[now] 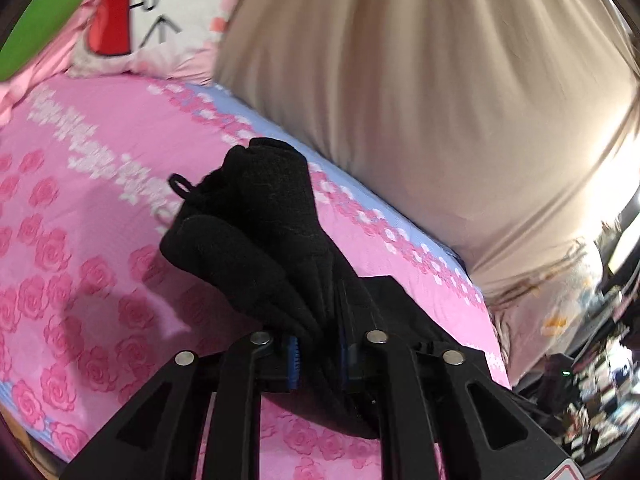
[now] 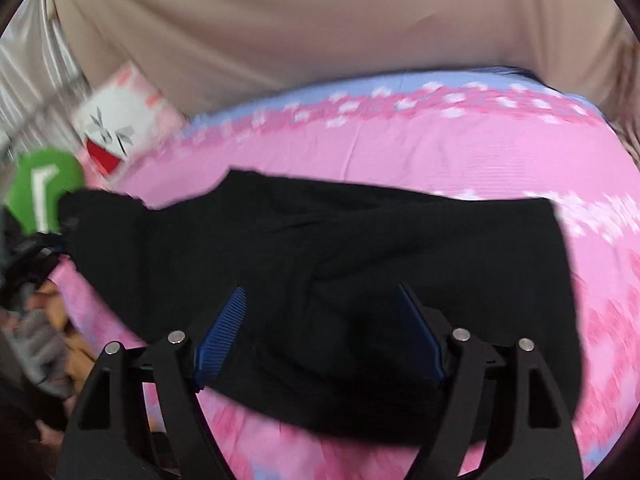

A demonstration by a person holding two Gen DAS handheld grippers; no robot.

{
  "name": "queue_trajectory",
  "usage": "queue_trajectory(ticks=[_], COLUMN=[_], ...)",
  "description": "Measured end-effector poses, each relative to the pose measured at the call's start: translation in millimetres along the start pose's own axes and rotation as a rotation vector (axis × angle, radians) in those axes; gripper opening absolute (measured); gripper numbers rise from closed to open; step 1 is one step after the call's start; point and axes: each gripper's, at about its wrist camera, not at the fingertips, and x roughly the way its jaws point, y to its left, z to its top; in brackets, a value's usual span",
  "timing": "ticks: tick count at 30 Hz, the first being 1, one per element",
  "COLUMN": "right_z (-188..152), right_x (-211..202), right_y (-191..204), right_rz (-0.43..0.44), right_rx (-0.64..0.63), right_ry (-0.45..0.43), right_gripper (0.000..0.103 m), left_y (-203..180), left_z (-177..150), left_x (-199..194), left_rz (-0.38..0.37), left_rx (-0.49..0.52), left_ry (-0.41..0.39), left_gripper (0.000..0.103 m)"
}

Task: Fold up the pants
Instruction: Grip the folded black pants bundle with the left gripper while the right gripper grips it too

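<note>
Left wrist: left tongs (image 1: 318, 354) grip bunched pants (image 1: 260, 240); right tongs (image 2: 320, 332) gape above them.

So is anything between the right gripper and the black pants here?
Nothing visible. The right gripper stands open directly over the black pants, which lie spread on the pink floral bedsheet. The cartoon pillow sits off at the bed's far left, clear of the path.
</note>
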Motion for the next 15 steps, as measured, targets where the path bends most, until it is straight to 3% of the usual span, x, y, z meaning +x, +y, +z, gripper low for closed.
queue_trajectory(ticks=[1, 2, 3, 4, 5, 6, 8, 11, 13, 14, 15], right_z=[2, 4, 3, -5, -1, 4, 13, 12, 11, 10, 9], right_x=[12, 26, 37, 35, 33, 27, 17, 49, 45, 37, 27], right_y=[4, 6, 7, 10, 20, 28, 38, 37, 30, 26, 20], right_rz=[-0.007, -0.026, -0.064, -0.065, -0.063, -0.052, -0.01, -0.071, -0.027, 0.006, 0.053], right_rx=[-0.008, -0.022, -0.027, -0.032, -0.035, -0.03, -0.035, -0.055, -0.017, 0.009, 0.05], right_ry=[0.012, 0.038, 0.058, 0.054, 0.043, 0.02, -0.02, 0.062, 0.042, 0.034, 0.016], right_gripper=[0.067, 0.046, 0.035, 0.033, 0.023, 0.019, 0.019, 0.024, 0.025, 0.034, 0.051], left_y=[5, 13, 18, 26, 34, 44, 56, 73, 78, 78, 77], left_z=[-3, -6, -9, -12, -15, -18, -20, -23, -23, -22, -20], left_x=[1, 3, 6, 9, 12, 15, 17, 22, 26, 27, 28], left_rz=[0.003, -0.005, -0.011, -0.016, -0.012, -0.015, -0.023, -0.031, -0.03, -0.027, -0.034], left_rx=[-0.014, -0.037, -0.058, -0.086, -0.114, -0.152, -0.204, -0.29, -0.332, -0.33, -0.331], left_ry=[0.008, 0.027, 0.043, 0.059, 0.07, 0.078, 0.075, 0.064, 0.063, 0.056, 0.048], left_gripper=[0.037, 0.043, 0.052, 0.054, 0.054, 0.054, 0.058, 0.067, 0.07, 0.07, 0.07])
